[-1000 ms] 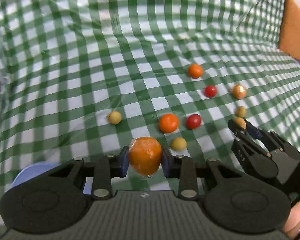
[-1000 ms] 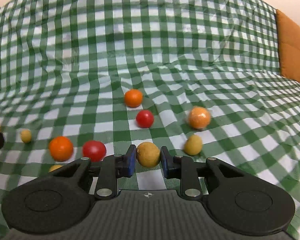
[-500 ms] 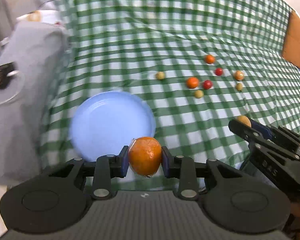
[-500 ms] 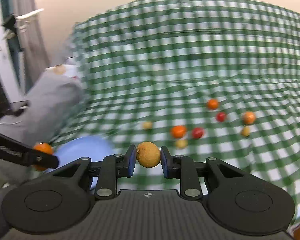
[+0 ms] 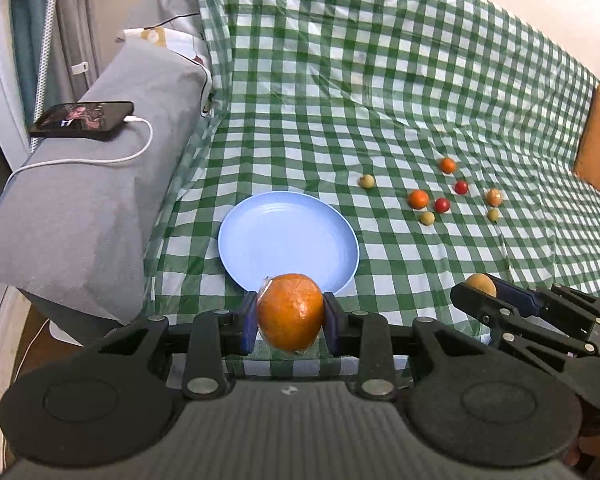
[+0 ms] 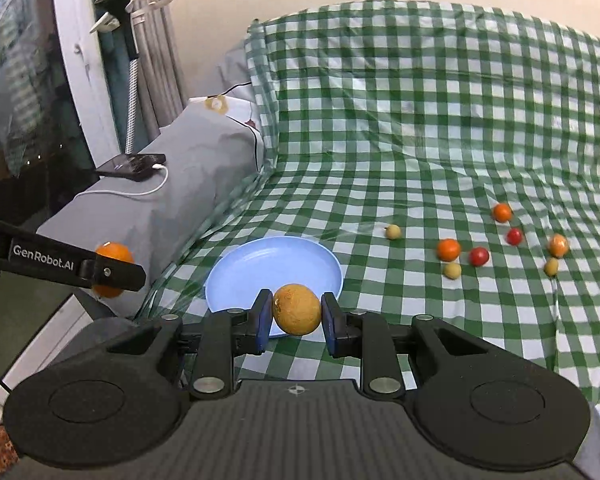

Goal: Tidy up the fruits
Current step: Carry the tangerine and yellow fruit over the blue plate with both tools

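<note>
Green checked cloth is spread over the sofa, a blue plate on it. An orange (possibly wrapped) is pinched by the left tool, above the plate's near rim; a yellowish fruit is pinched by the right tool.

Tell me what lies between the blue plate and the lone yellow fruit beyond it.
Only bare green-checked cloth lies between the blue plate and the lone yellow fruit; both wrist views show it.

Left gripper clamps orange; blue plate just beyond jaws; right gripper to right, pinching yellow fruit.
</note>
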{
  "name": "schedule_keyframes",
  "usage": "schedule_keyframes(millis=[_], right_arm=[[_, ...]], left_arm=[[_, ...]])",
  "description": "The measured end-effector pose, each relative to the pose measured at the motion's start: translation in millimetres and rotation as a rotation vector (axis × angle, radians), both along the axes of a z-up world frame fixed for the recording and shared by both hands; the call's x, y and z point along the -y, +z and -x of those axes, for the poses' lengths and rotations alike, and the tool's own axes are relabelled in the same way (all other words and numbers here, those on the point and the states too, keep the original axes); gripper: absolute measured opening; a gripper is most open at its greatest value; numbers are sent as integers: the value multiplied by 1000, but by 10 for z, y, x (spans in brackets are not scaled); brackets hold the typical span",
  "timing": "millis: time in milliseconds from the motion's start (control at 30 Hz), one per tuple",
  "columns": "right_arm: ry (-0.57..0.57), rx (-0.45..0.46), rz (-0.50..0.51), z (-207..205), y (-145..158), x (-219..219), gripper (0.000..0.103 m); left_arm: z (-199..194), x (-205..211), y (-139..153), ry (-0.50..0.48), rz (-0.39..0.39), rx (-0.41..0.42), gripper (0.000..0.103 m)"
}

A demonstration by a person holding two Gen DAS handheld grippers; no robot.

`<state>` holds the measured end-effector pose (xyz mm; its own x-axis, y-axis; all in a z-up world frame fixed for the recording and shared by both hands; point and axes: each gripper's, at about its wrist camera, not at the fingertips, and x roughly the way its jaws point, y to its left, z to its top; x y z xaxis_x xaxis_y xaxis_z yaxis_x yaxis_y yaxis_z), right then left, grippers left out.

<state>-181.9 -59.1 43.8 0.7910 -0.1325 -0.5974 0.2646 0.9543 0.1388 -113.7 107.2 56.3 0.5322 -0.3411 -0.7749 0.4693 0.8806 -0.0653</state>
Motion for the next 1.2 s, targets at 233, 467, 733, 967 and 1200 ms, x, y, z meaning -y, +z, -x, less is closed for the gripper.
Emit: schedule_keyframes(millis=[233,467,733,967,1200], right_arm=[[8,-16,18,13,-10,-44,27],[-1,-33,8,-14,-58,9,27],[-15,-57,-8,-136,-157,103,27],[-9,-81,-23,-376,-280,172,27],[8,-106,-35,-727,-460,261,27]], left_arm=[[-39,-40,-2,13,20,2,36],[-78,-17,-34,12,15,-1,36],[-274,84,-97,23,-3,-15,36],[-558,218,-221,25,-17,-32,36],[-925,375,-398,25,-40,-57,36]])
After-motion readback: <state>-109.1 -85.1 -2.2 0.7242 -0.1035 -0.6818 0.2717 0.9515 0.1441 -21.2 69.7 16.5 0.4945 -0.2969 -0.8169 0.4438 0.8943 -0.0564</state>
